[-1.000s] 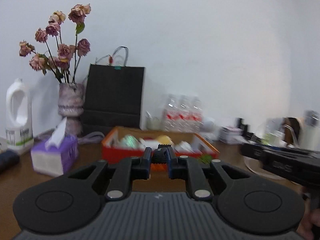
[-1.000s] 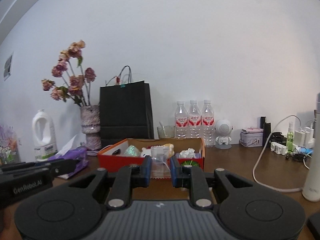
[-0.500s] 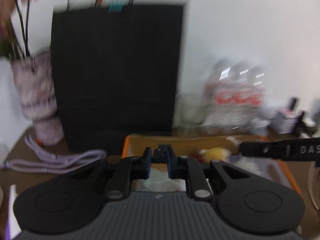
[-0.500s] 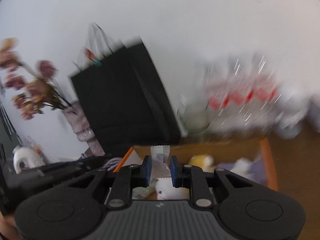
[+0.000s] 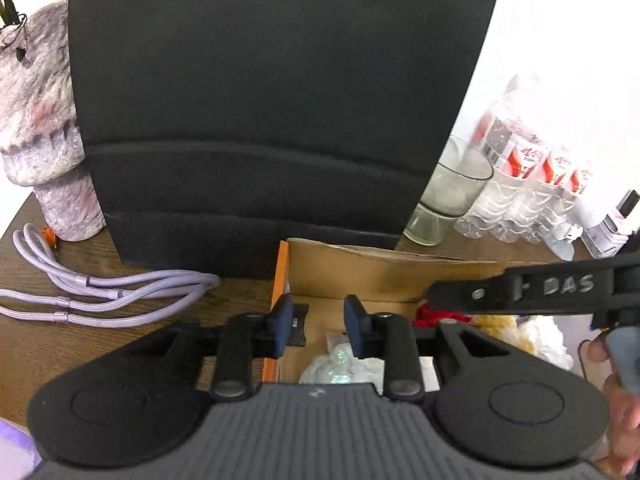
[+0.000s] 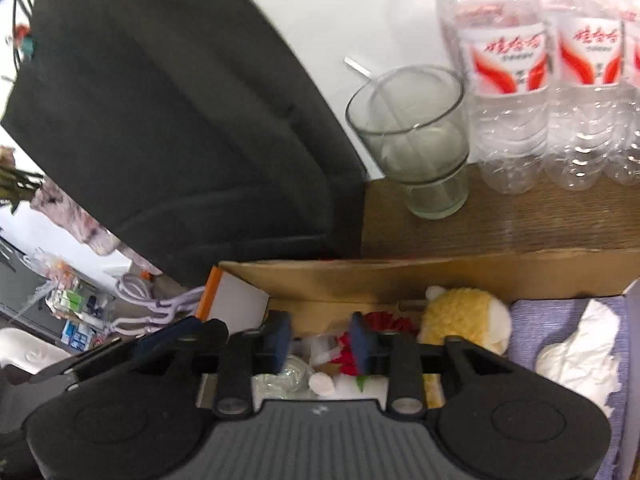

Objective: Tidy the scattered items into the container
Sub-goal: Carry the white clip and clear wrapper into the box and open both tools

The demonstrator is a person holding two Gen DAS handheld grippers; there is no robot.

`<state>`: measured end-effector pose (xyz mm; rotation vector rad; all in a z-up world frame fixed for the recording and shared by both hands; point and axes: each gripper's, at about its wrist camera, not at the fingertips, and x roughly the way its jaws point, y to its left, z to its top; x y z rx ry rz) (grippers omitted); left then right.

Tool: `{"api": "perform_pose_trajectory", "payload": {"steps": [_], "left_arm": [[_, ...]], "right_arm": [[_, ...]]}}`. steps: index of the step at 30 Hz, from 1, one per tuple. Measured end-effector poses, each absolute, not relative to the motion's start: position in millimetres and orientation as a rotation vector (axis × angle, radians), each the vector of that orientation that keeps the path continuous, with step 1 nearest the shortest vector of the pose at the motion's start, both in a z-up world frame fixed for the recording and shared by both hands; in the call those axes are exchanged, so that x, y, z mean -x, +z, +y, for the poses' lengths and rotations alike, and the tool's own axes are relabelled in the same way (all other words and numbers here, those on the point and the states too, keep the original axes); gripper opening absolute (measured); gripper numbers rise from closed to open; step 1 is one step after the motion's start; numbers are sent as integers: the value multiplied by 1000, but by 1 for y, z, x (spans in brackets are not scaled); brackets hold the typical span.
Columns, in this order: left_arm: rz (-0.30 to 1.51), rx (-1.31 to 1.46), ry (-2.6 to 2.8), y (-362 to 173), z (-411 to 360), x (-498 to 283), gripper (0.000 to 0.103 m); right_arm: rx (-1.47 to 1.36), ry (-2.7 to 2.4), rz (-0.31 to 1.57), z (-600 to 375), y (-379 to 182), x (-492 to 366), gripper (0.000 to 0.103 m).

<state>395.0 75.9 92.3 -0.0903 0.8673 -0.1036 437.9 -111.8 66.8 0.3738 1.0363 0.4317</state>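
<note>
An orange cardboard box (image 5: 380, 276) sits on the wooden table and holds several items: a yellow plush toy (image 6: 464, 316), a red flower piece (image 6: 384, 324), crumpled white tissue (image 6: 576, 356) and a glittery packet (image 5: 340, 364). My left gripper (image 5: 318, 330) is open and empty over the box's left end; a small black item (image 5: 298, 326) lies just beyond its left finger. My right gripper (image 6: 320, 340) is open and empty above the box's contents. A clear wrapper (image 6: 312, 350) lies below it. The right gripper also crosses the left wrist view (image 5: 520, 290).
A black paper bag (image 5: 272, 100) stands right behind the box. A glass tumbler (image 6: 416, 140) and water bottles (image 6: 512, 80) stand at the back right. A pink vase (image 5: 44, 120) and lilac cable (image 5: 100, 288) are at the left.
Both grippers moved forward over the box and tipped down. The left let go of its small black item and the right let go of its clear wrapper; both jaws opened.
</note>
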Motion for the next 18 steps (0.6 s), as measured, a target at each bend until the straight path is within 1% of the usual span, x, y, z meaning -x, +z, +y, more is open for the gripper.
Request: {"api": "perform_pose_trajectory", "payload": {"steps": [2,4,5,7,12,15,18], "left_arm": [[899,97,-106,97,71,-391,44],[938,101,-118,104,67,-386,69],[954,96,-126,107,64,-382,72],[981,64,-117,111,55,-373,75],[1043,6,-106,118,29,-353,85],[1027,-36,-105,125,15,-329,95],[1005,-52,-80,131,8,-304,97]], "right_arm": [[-355,402,1040,-119,73,-436,41],[-317,365,1047,-132,82,-430,41],[-286,335,1053,-141,86,-424,42],[-225,266,1058,-162,95,-409,47],[-138,118,1069,-214,113,-366,48],[-110,90,1061,-232,123,-336,50],[-86,84,1051,-239,130,-309,55]]}}
